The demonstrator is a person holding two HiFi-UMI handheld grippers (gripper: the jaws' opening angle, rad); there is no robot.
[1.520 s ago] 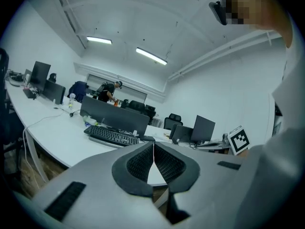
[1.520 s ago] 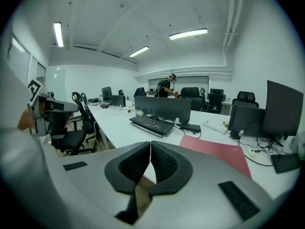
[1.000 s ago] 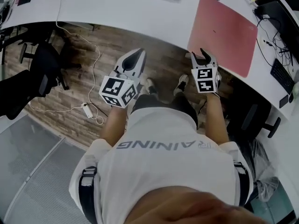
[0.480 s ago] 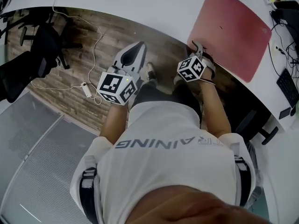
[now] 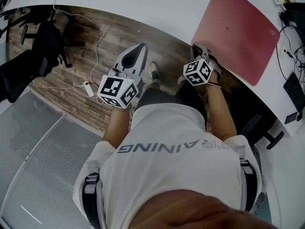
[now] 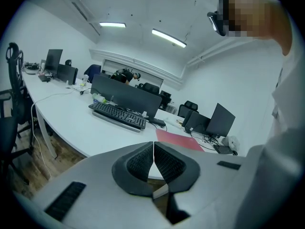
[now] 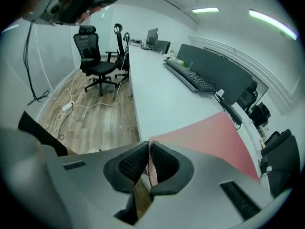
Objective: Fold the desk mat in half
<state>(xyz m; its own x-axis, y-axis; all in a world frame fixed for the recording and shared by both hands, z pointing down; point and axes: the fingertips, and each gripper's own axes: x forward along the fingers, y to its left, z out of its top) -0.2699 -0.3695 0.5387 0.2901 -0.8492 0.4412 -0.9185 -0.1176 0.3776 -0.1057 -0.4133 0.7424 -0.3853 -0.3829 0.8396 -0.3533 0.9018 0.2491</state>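
The red desk mat [image 5: 238, 32] lies flat on the white curved desk [image 5: 143, 4], its near left corner at the desk's edge. My right gripper [image 5: 198, 50] has just been closing, and its jaws now pinch that corner. In the right gripper view the mat's thin edge [image 7: 152, 168] runs between the pads of the right gripper [image 7: 149, 152], and the mat [image 7: 209, 137] spreads away beyond them. My left gripper [image 5: 138, 51] hangs over the wooden floor, short of the desk, shut with nothing in it. The left gripper view shows the left gripper [image 6: 153, 149] closed and the mat [image 6: 178, 140] far off.
A keyboard [image 6: 116, 114] and a dark monitor [image 6: 126, 92] stand on the desk left of the mat. Black office chairs [image 5: 28, 56] and a white cable with a power block [image 5: 88, 87] are on the floor at the left. More cables and a keyboard [image 5: 295, 89] lie right of the mat.
My right gripper came down to the mat's near corner, rolled over, and closed from wide open onto the edge. The left gripper sank a little.
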